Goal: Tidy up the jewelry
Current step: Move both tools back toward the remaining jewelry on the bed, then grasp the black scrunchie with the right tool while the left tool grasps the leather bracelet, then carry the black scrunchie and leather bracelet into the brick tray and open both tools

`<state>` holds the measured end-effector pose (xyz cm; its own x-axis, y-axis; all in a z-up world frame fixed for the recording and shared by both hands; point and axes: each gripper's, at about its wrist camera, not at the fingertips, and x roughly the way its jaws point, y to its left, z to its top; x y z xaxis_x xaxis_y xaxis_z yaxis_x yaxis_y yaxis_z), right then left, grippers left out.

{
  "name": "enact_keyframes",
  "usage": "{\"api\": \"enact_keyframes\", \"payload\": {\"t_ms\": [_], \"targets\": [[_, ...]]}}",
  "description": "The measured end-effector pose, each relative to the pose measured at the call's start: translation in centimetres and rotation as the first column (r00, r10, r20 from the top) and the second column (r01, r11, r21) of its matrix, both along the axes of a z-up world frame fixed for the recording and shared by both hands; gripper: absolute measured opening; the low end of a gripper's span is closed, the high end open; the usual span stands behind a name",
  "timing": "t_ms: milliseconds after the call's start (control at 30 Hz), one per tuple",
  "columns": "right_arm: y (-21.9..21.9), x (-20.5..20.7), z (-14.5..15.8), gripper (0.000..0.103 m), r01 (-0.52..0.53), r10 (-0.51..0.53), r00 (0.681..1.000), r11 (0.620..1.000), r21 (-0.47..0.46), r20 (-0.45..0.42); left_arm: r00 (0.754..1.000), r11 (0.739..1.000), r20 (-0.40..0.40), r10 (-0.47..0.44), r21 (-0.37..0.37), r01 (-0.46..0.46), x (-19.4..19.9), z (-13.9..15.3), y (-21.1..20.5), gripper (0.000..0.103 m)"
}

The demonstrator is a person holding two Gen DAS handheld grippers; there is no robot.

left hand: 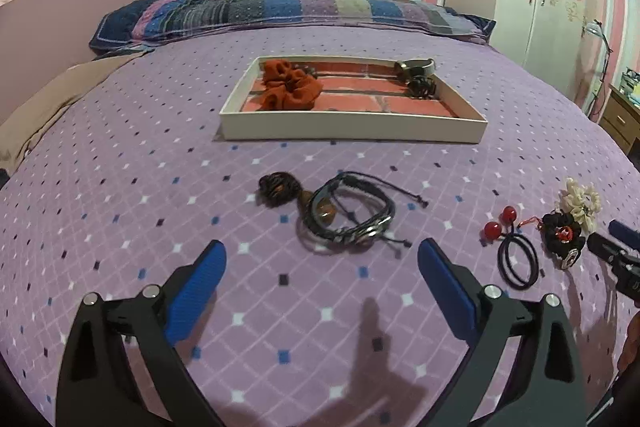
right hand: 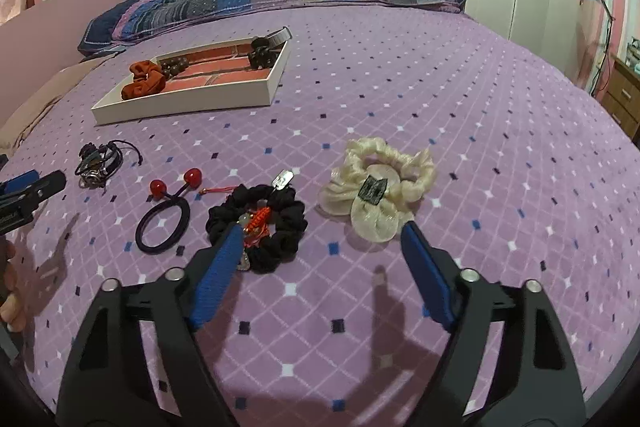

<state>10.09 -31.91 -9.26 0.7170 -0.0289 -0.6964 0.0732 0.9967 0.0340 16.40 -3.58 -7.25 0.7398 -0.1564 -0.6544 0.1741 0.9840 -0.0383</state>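
Two pairs of tongs hang spread and empty over the bed, and what your next move turns on is which pile lies in front of which. Your left tongs [left hand: 320,259] sit just short of the tangle of dark cord bracelets [left hand: 352,213] — it lies dead ahead between the blue pads, slightly beyond the tips, near the middle of the bed. Its long axis runs across your line of approach, a little slanted, with loose cord ends trailing toward the right. Your right tongs [right hand: 322,239] are released too, straddling the gap between the black scrunchie [right hand: 260,225], which the left pad overlaps in view, and the cream scrunchie [right hand: 378,193] just beyond the right pad. Both are rings with no real long axis. The white tray [left hand: 352,127] lies farther up the bed toward the pillow, well apart from all the loose pieces, long side facing your left hand, already holding an orange scrunchie [left hand: 290,85]. Judging by this, your left hand is nearer the bracelets and squarer to the tray.
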Motion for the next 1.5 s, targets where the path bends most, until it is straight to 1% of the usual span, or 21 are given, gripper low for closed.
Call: {"api": "enact_keyframes", "payload": {"t_ms": [33,100,167,233,300,333,367,433,600,667,700,800,833,933,967,1267,1367,1500], "targets": [[0.0,0.1,-0.2,0.071,-0.004,0.004,1.0,1.0,0.003,-0.006,1.0,1.0,0.001,-0.004,0.001,0.004,0.1,0.0,-0.2,0.093],[0.0,0.5,-0.6,0.067,-0.009,0.009,1.0,1.0,0.008,-0.022,1.0,1.0,0.0,-0.012,0.015,0.012,0.6,0.0,-0.8,0.089],[-0.1,0.9,-0.9,0.061,-0.01,0.011,0.999,1.0,0.013,-0.038,1.0,0.999,-0.018,-0.021,0.028,0.021,1.3,-0.3,-1.4,0.083],[-0.2,1.3,-1.0,0.06,-0.014,0.015,0.999,1.0,0.022,-0.041,0.999,0.999,-0.037,-0.035,0.015,0.036,1.8,-0.5,-1.7,0.082],[-0.1,1.6,-0.9,0.059,-0.017,0.017,0.999,1.0,0.014,-0.037,0.998,0.999,-0.046,-0.036,0.017,0.036,2.3,-0.7,-2.0,0.081],[0.0,1.9,-0.9,0.057,-0.02,0.02,0.999,1.0,0.003,-0.037,0.998,0.999,-0.051,-0.037,0.018,0.037,2.5,-0.8,-2.1,0.079],[0.1,2.1,-0.9,0.053,-0.024,0.024,0.999,1.0,-0.002,-0.041,0.997,0.999,-0.06,-0.04,0.016,0.041,2.7,-1.0,-2.2,0.073],[0.2,2.8,-1.0,0.048,-0.032,0.032,0.998,0.999,0.002,-0.057,0.995,0.999,-0.082,-0.051,0.009,0.052,3.3,-1.2,-2.4,0.067],[0.2,3.8,-1.3,0.039,-0.043,0.044,0.996,0.999,0.022,-0.079,0.991,0.998,-0.12,-0.062,0.005,0.063,4.6,-1.8,-2.7,0.066],[0.3,4.0,-1.5,0.03,-0.054,0.056,0.994,0.998,0.03,-0.089,0.99,0.998,-0.127,-0.062,0.01,0.064,4.9,-2.0,-2.9,0.066],[0.4,4.1,-1.6,0.028,-0.06,0.062,0.994,0.998,0.031,-0.094,0.99,0.998,-0.129,-0.062,0.014,0.064,5.1,-2.1,-3.0,0.066],[0.6,4.2,-1.7,0.018,-0.073,0.076,0.993,0.997,0.038,-0.091,0.989,0.997,-0.134,-0.067,0.023,0.07,5.2,-2.4,-3.2,0.066],[0.7,4.2,-1.7,0.015,-0.077,0.081,0.993,0.996,0.045,-0.089,0.988,0.997,-0.138,-0.07,0.027,0.074,5.4,-2.5,-3.2,0.064],[0.8,4.1,-1.2,0.013,-0.083,0.086,0.994,0.995,0.048,-0.067,0.987,0.996,-0.141,-0.08,0.028,0.084,5.4,-2.6,-3.2,0.061],[0.9,4.1,-1.0,0.013,-0.087,0.09,0.994,0.995,0.051,-0.062,0.987,0.996,-0.142,-0.081,0.027,0.086,5.4,-2.6,-3.3,0.058],[0.7,3.2,0.6,0.012,-0.098,0.098,0.995,0.993,0.073,-0.008,0.986,0.996,-0.137,-0.091,0.007,0.092,5.0,-1.9,-3.0,0.043],[0.6,2.8,1.2,0.012,-0.101,0.1,0.995,0.991,0.085,0.016,0.987,0.995,-0.128,-0.095,0.004,0.096,4.7,-1.5,-3.0,0.041],[0.7,2.8,1.8,0.012,-0.109,0.107,0.994,0.988,0.106,0.026,0.988,0.995,-0.114,-0.103,-0.011,0.102,4.2,-0.9,-2.8,0.04]]}}
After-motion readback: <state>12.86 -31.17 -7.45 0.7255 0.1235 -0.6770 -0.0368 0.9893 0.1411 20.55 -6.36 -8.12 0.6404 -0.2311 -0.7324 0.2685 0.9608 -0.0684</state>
